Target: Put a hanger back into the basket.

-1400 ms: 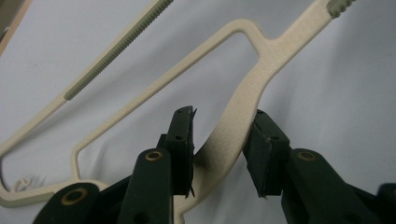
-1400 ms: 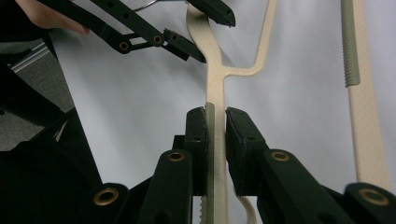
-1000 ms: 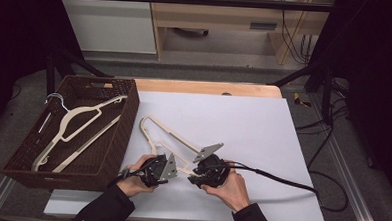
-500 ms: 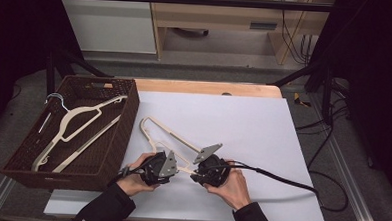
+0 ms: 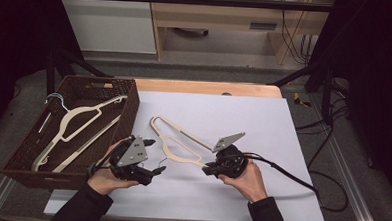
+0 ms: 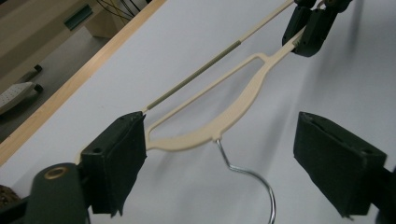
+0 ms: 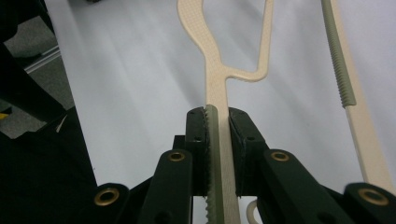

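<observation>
Left hand-held gripper [image 5: 154, 156] just opened, off hanger [image 5: 180, 142] | right hand-held gripper [image 5: 207, 167] clamps its arm

- It looked like a lab: a white table [image 5: 263, 118] stood inside a black frame [image 5: 189, 0].
- Behind the table, cables [image 5: 292, 34] hung by a wooden bench [image 5: 213, 16].

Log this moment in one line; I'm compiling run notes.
left gripper: open, just released | right gripper: shut on hanger | hanger on table
</observation>
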`<state>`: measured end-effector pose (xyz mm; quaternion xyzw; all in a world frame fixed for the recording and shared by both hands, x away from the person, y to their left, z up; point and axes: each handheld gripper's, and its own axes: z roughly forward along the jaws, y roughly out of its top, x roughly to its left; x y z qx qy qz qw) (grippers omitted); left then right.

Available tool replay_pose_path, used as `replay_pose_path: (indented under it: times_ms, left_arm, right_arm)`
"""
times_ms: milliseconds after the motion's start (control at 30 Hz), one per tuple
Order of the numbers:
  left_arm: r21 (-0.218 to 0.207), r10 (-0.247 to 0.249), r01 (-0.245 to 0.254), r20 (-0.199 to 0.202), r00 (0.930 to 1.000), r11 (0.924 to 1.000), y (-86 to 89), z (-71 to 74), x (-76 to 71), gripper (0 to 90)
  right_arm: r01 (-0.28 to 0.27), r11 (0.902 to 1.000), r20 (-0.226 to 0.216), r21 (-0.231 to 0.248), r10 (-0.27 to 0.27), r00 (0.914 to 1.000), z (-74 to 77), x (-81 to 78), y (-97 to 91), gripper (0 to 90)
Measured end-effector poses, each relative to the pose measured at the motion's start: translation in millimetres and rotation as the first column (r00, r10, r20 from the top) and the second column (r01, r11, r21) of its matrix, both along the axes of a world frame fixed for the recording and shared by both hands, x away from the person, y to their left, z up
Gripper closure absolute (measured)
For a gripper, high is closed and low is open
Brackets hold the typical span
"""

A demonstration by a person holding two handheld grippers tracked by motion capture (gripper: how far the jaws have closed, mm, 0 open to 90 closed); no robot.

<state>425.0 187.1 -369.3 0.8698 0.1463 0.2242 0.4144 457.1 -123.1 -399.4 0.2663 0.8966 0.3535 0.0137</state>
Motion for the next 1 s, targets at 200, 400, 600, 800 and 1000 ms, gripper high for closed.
replay_pose_path:
  times_ms: [200, 400, 600, 800, 1000]
  left_arm:
    - [0.013, 0.033, -0.033, -0.041, 0.9986, 0.9994, 18.8, -6.5, -4.2, 11.0]
    - [0.039, 0.033, -0.030, -0.054, 0.9980, 0.9988, 18.1, -17.9, -8.5, 9.6]
    - [0.042, 0.035, -0.033, -0.048, 0.9983, 0.9986, 15.0, -18.1, -10.9, 9.4]
    - [0.047, 0.053, -0.051, -0.052, 0.9972, 0.9976, 9.2, -26.0, -7.4, 9.2]
    - [0.075, 0.043, -0.041, -0.023, 0.9988, 0.9963, -2.8, -31.4, -1.9, 10.4]
  right_arm:
    - [0.014, 0.9996, -0.025, 0.025, -0.014, 0.9996, 6.9, 2.6, -16.8, 79.5]
    - [0.012, 0.9990, -0.028, 0.044, -0.011, 0.9995, 11.5, 2.5, -21.9, 79.7]
    - [0.011, 0.9954, -0.030, 0.095, -0.008, 0.9995, 18.8, 0.4, -27.8, 79.7]
    - [-0.007, 0.9916, -0.034, 0.129, 0.011, 0.9993, 26.1, -2.7, -33.8, 79.7]
    - [-0.052, 0.9859, -0.043, 0.159, 0.060, 0.9973, 29.1, -8.2, -37.0, 79.7]
